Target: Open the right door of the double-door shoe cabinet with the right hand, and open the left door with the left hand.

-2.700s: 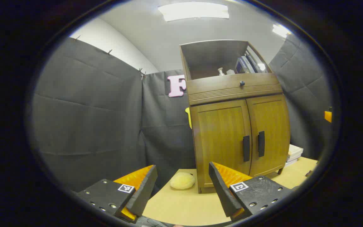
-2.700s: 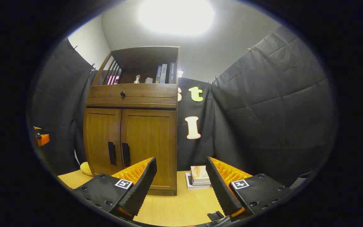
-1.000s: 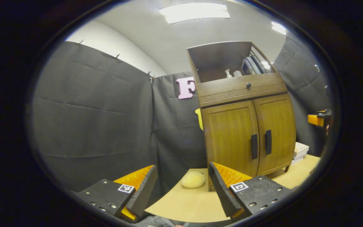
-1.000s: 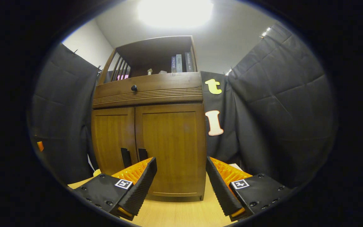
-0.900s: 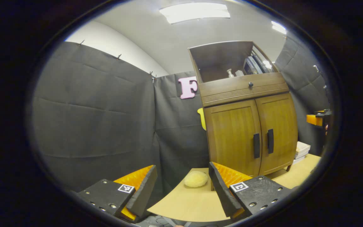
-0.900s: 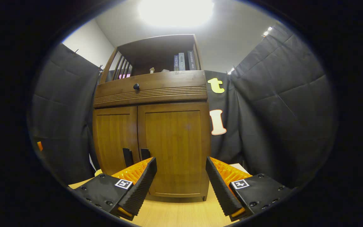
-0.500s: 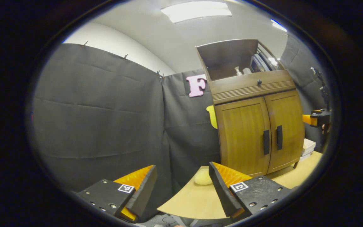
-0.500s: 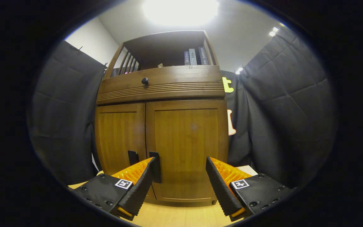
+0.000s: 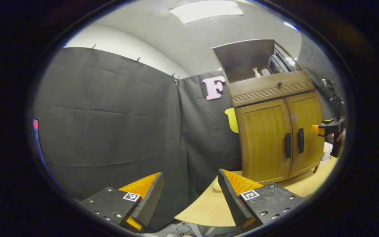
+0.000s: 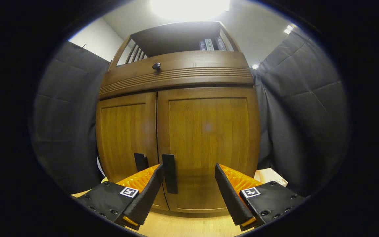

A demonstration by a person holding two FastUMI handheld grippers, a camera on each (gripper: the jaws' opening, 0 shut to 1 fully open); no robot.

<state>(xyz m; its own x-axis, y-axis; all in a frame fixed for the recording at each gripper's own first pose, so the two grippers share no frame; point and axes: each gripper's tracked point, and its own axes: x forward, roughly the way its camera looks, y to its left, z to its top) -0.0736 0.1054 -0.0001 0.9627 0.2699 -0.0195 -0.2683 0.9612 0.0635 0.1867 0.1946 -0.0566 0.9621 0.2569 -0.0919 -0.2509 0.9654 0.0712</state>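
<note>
The right gripper (image 10: pixel 188 184) has its jaws apart, close before the cabinet (image 10: pixel 206 79); its right door handle (image 10: pixel 169 173) stands just left of the gap, so shift left before closing. The left gripper (image 9: pixel 191 194), jaws apart too, is far from the cabinet. Inside is hidden behind both closed doors.

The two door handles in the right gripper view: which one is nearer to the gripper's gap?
The right door's handle: it stands just inside the open right gripper, beside its left finger; the left door's handle lies outside.
</note>
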